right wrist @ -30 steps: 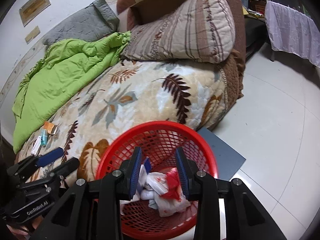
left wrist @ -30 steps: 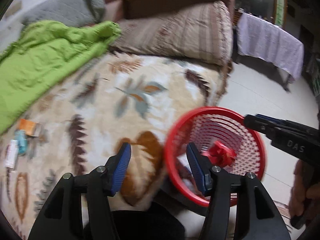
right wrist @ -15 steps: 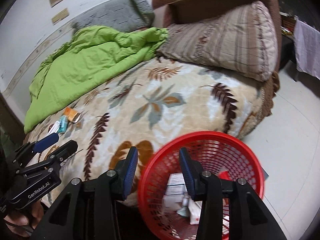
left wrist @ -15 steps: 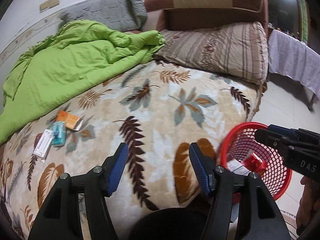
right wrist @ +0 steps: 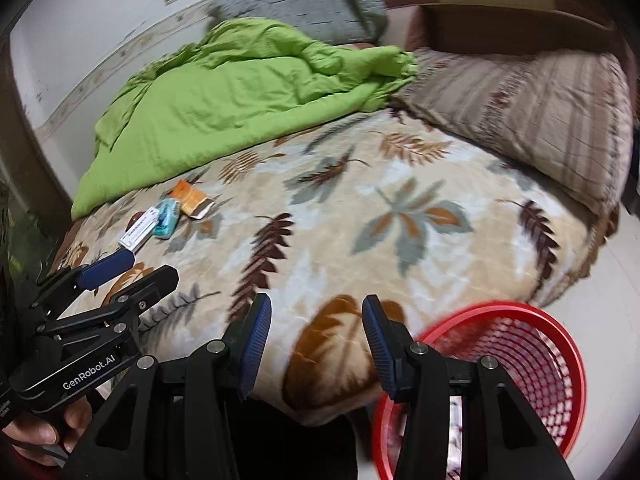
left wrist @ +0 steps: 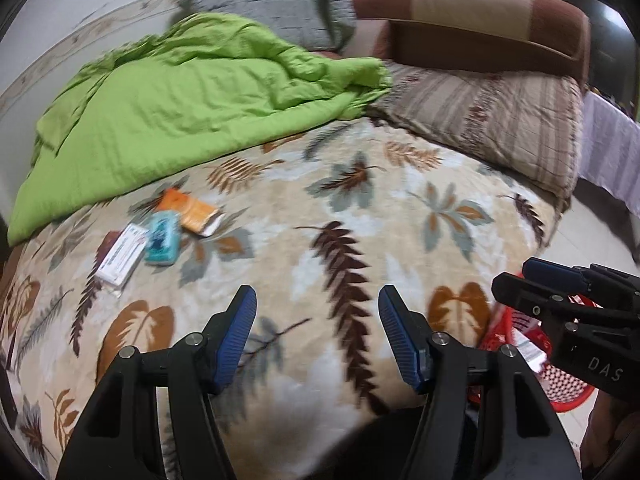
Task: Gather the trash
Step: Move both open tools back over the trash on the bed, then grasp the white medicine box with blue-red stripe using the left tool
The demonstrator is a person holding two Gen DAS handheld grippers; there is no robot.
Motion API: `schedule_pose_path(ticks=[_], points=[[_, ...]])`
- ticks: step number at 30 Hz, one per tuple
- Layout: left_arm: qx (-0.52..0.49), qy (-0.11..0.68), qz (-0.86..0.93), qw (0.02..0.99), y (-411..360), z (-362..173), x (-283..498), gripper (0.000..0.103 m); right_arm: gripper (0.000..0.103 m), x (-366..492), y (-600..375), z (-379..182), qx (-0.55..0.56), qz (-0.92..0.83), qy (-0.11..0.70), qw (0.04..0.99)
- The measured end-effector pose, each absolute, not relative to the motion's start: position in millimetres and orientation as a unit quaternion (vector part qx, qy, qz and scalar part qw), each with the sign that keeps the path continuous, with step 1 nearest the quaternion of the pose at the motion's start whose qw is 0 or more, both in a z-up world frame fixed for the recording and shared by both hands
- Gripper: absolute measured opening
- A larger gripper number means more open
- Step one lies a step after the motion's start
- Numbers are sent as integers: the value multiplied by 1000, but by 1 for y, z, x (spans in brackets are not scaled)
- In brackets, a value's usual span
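Note:
Three pieces of trash lie together on the leaf-patterned blanket (left wrist: 360, 216): an orange wrapper (left wrist: 190, 210) (right wrist: 190, 199), a teal packet (left wrist: 162, 239) (right wrist: 166, 219) and a white box (left wrist: 122, 254) (right wrist: 138, 234). My left gripper (left wrist: 316, 308) hovers over the bed's near edge, open, nothing between its fingers. My right gripper (right wrist: 316, 316) is open and empty too, beside the red mesh basket (right wrist: 520, 360) (left wrist: 560, 388), which stands on the floor at the bed's corner with wrappers inside. Each gripper shows in the other's view: the right gripper (left wrist: 532, 280), the left gripper (right wrist: 132, 272).
A green quilt (left wrist: 180, 104) covers the far left of the bed. A striped pillow (left wrist: 500, 120), a grey pillow (left wrist: 280, 4) and a brown cushion (left wrist: 472, 20) lie at the head. A cloth-covered table (left wrist: 612, 148) stands on the tiled floor to the right.
Both grippers swung left from above the basket to over the bed. The trash pile came closer to centre, the basket slid to the right edge. The right jaws widened.

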State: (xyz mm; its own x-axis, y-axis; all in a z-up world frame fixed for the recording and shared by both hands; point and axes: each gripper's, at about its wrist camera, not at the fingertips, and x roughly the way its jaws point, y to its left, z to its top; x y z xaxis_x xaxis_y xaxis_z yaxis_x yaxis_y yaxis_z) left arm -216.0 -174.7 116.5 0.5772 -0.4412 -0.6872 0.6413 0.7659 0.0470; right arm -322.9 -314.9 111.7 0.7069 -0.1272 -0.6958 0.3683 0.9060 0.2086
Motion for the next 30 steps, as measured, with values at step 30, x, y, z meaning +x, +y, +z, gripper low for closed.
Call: schedule_pose_path(ticks=[30], points=[[141, 483, -171, 847, -49, 42, 39, 71, 55, -173, -223, 85, 172, -14, 404, 898]])
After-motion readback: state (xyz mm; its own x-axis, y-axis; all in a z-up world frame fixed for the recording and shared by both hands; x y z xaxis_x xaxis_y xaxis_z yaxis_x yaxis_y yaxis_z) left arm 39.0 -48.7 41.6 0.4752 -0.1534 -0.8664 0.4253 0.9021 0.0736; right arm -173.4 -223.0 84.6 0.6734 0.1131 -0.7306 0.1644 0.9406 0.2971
